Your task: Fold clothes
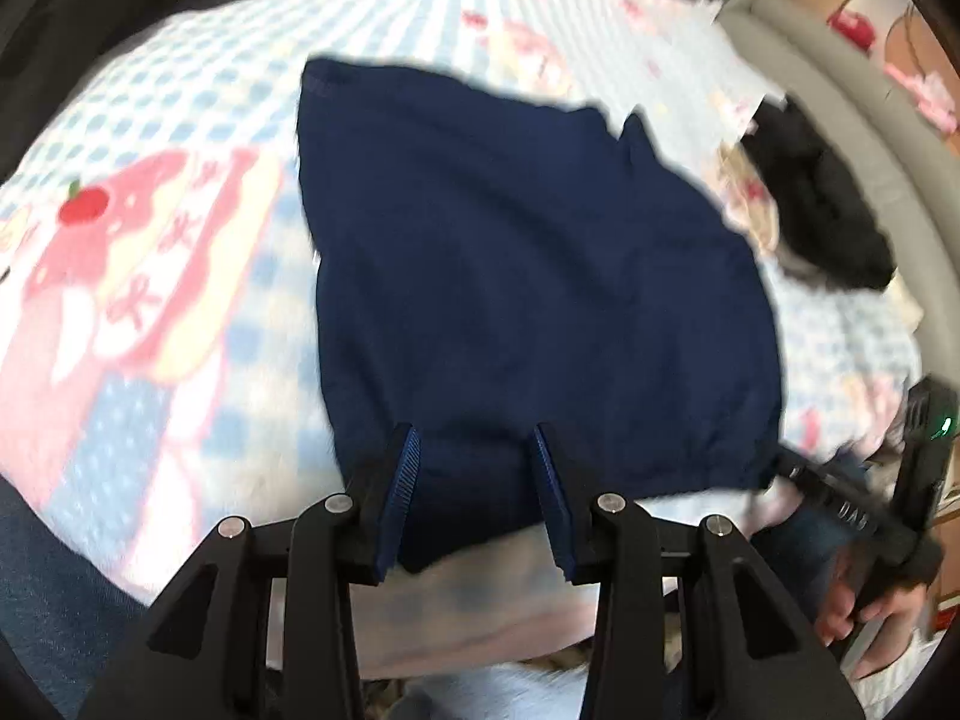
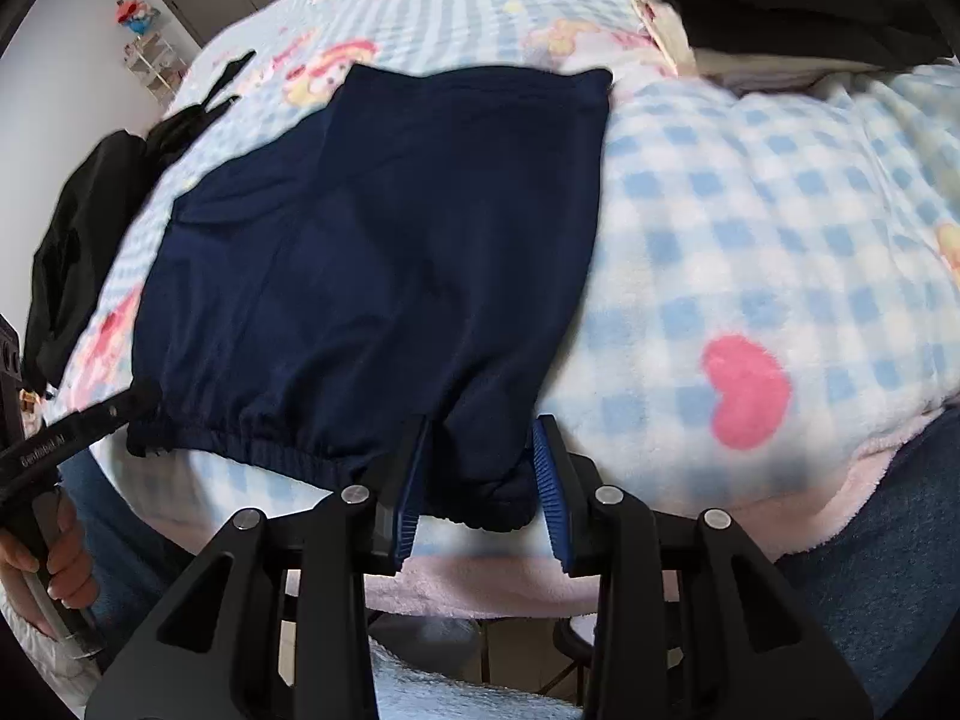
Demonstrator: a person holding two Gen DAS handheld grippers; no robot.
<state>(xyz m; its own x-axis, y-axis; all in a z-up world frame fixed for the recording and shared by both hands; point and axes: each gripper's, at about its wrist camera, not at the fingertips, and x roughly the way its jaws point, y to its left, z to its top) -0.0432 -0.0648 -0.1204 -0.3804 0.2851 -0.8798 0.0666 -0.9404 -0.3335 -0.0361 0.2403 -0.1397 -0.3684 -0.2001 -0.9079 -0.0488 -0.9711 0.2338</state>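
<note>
Navy garment [image 1: 528,276] lies flat on the checked fleece blanket [image 1: 180,120], filling the centre of both views, its gathered elastic hem along the lower edge; left gripper [image 1: 474,492] at lower centre of the left view, jaws parted, hem cloth between the pads with clear gaps, not clamped; right gripper [image 2: 480,486] at lower centre of the right view, jaws opening, bunched hem corner between them, unpressed; black clothing [image 2: 78,252] at mid-left of the right view.

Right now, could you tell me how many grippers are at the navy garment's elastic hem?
2: the left gripper at one end of the navy garment's gathered hem, the right gripper at the other end, its corner between the jaws.
</note>
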